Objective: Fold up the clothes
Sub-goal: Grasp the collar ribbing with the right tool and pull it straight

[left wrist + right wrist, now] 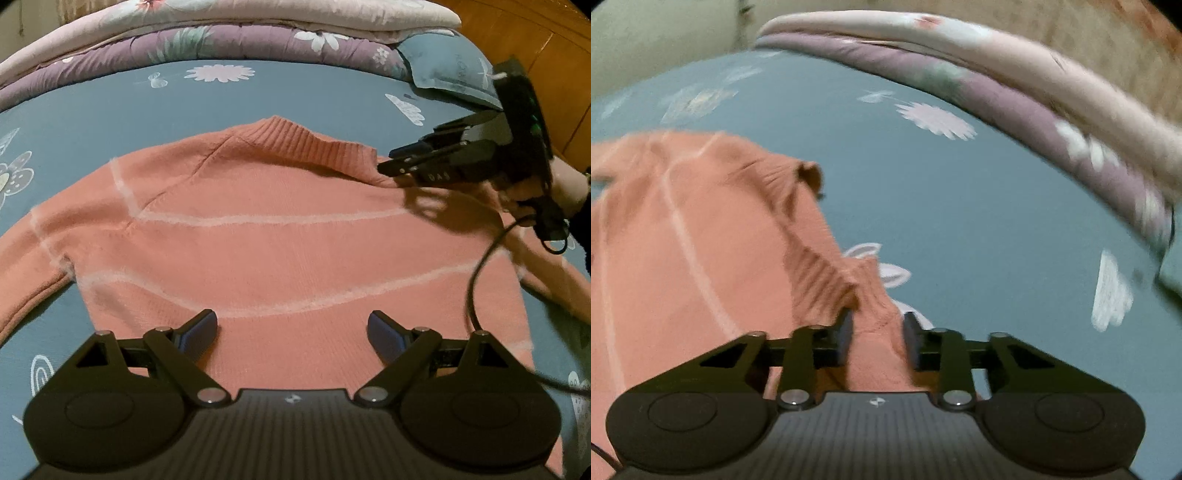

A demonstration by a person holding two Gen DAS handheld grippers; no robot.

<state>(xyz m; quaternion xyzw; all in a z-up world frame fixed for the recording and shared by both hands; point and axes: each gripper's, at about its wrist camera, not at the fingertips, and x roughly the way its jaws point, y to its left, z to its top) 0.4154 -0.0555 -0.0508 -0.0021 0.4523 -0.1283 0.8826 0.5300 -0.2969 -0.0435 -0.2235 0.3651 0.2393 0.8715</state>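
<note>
A salmon-pink knitted sweater point(258, 240) with thin pale stripes lies flat on the bed, its ribbed collar point(295, 144) on the far side and a sleeve going off to each side. My left gripper point(291, 332) hovers open over the sweater's near half, nothing between its fingers. My right gripper point(384, 166) sits at the right end of the collar, by the shoulder. In the right wrist view, which is blurred, that gripper point(877, 332) is shut on a bunched fold of the sweater point(683, 240) next to the ribbed collar point(820, 280).
The blue flower-print sheet point(110, 103) spreads all round the sweater. Folded purple and cream quilts point(221, 40) are stacked along the far edge, with a blue pillow point(447, 70) at the far right. A black cable point(476, 266) hangs from the right gripper across the sweater's right side. A hand point(565, 184) holds that gripper.
</note>
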